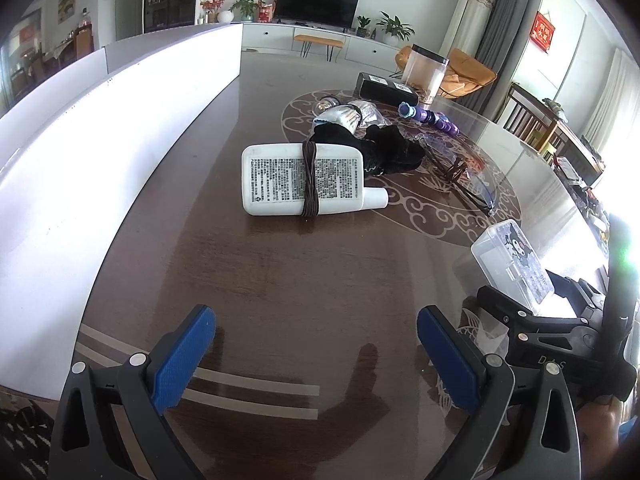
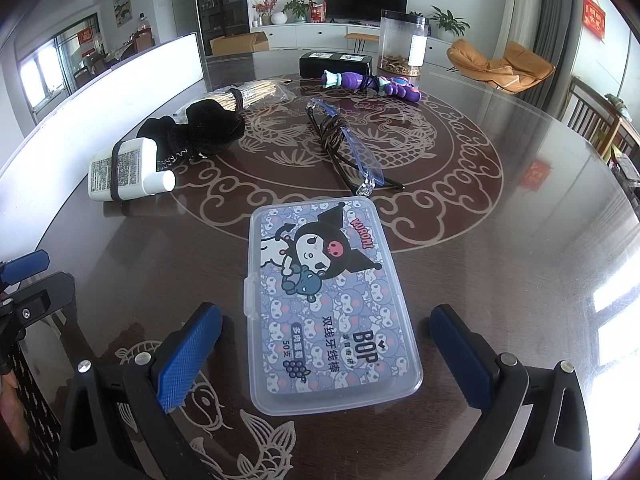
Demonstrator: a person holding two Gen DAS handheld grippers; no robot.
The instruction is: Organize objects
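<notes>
A clear plastic Kuromi floss box lies flat on the dark table, between the open jaws of my right gripper; the pads stand apart from its sides. It also shows in the left wrist view. My left gripper is open and empty over bare table. A white bottle wrapped with a brown hair tie lies ahead of it, also in the right wrist view. A black fluffy item, glasses with a brown tie and a purple toy lie further back.
A white board stands along the table's left edge. A black box, a clear jar and a bundle of sticks in plastic sit at the back. Chairs stand at the right.
</notes>
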